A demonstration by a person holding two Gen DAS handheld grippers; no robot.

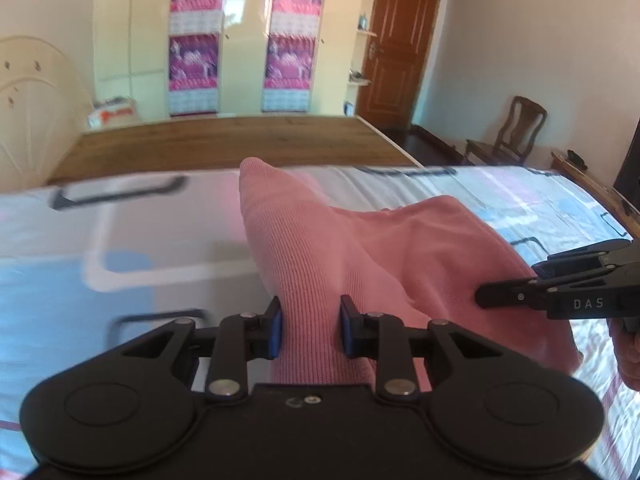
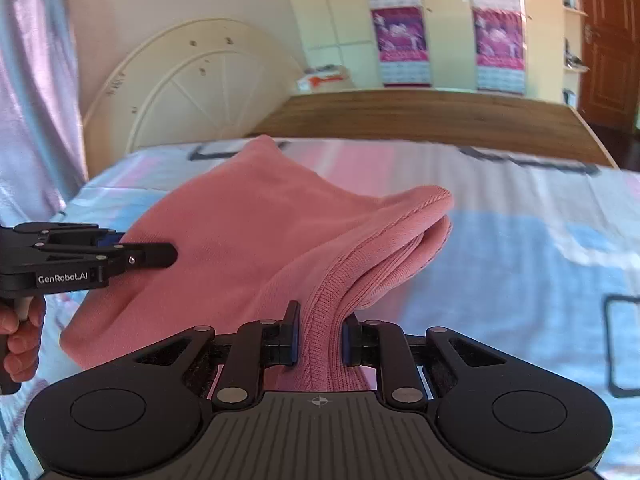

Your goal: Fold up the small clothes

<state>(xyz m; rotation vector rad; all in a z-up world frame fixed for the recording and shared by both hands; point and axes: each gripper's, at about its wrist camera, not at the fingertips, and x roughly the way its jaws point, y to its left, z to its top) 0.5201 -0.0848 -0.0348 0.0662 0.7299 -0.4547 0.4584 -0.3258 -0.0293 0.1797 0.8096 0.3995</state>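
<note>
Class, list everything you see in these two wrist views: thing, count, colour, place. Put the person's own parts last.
Garment: one, pink knit, lifted off the bed, pinched at two spots.
Bedsheet: one, pale blue, white and pink, covering the bed.
Headboard: one, cream, arched, at the bed's end.
Wardrobe: one, cream, far wall.
Posters: four, pink-purple, on the wardrobe.
Door: one, brown, beside the wardrobe.
Chair: one, dark wood, by the wall.
Left gripper: black, blue pads, shut on the garment.
Right gripper: black, shut on the garment.

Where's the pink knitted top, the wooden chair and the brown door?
pink knitted top (image 1: 304, 248), left wrist view, ribbed middle.
wooden chair (image 1: 516, 128), left wrist view, backrest.
brown wooden door (image 1: 396, 40), left wrist view, upper panel.
</note>
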